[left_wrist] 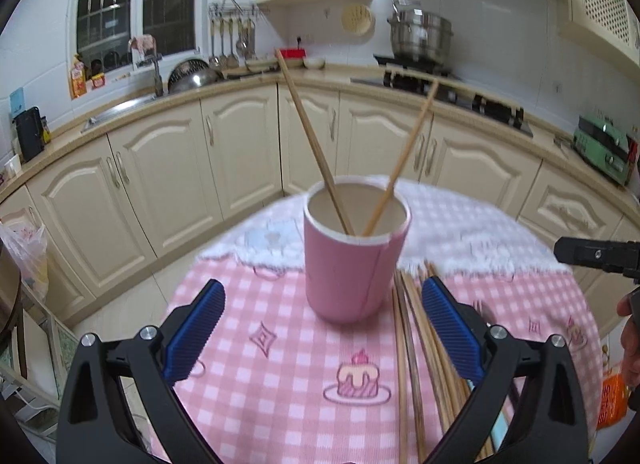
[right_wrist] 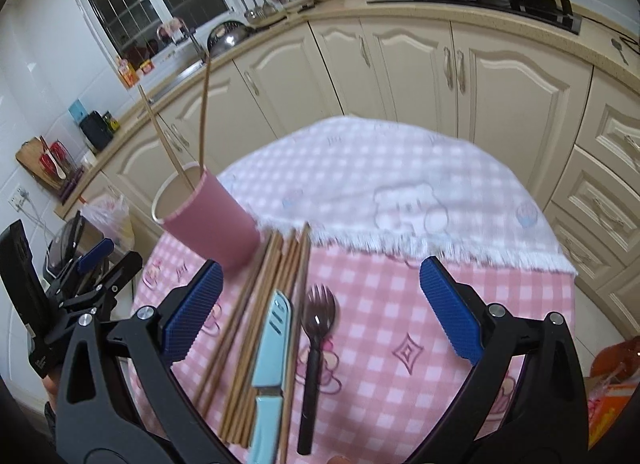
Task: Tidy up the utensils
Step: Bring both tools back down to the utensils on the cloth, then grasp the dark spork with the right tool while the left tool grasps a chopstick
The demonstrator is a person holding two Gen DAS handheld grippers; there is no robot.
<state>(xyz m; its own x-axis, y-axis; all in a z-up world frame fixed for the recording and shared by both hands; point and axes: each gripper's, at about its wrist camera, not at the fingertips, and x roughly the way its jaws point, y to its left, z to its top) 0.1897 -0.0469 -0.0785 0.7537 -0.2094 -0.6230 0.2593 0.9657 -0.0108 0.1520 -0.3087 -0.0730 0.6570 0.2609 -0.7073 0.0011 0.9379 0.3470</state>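
Our right gripper hangs spread wide and empty over the loose utensils at lower centre of its view; our left gripper is likewise spread, empty, framing the pink cup at centre frame. We judge the risk is tipping: the light cup could topple if a jaw nudges it or a long utensil drops against its rim. The cup holds two chopsticks. Beside it lie more chopsticks, a blue knife, and a dark fork.
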